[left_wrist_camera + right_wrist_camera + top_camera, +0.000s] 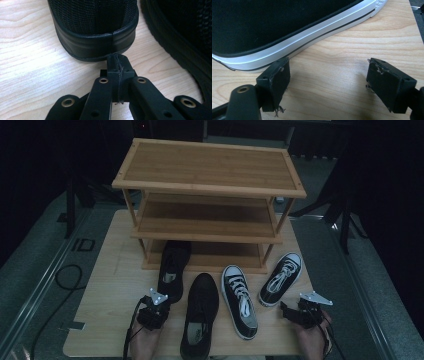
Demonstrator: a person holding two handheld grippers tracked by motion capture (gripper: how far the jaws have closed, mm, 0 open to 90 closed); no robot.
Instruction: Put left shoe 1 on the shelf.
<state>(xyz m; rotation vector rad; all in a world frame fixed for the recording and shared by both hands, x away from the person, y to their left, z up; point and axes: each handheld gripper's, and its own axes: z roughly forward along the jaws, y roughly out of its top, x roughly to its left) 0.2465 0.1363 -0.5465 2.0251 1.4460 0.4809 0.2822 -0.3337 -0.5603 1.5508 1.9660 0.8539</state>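
Black left gripper (117, 60) fully closed, empty, at black shoe (95, 30) heel; right gripper (327, 75) wide, empty.

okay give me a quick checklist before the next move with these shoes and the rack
1. Left claw shut with nothing between its pads: ok; its tip sits at the heel of the left black shoe.
2. Right claw open, beside the sole of the right white-soled sneaker: ok.
3. Either shoe gripped: not ok, none held yet.
4. Rack shelves free: ok for the top and middle; the bottom already takes the left black shoe's toe.
5. Four shoes upright on the table: ok.
6. Whether the left claw touches the heel: cannot tell.
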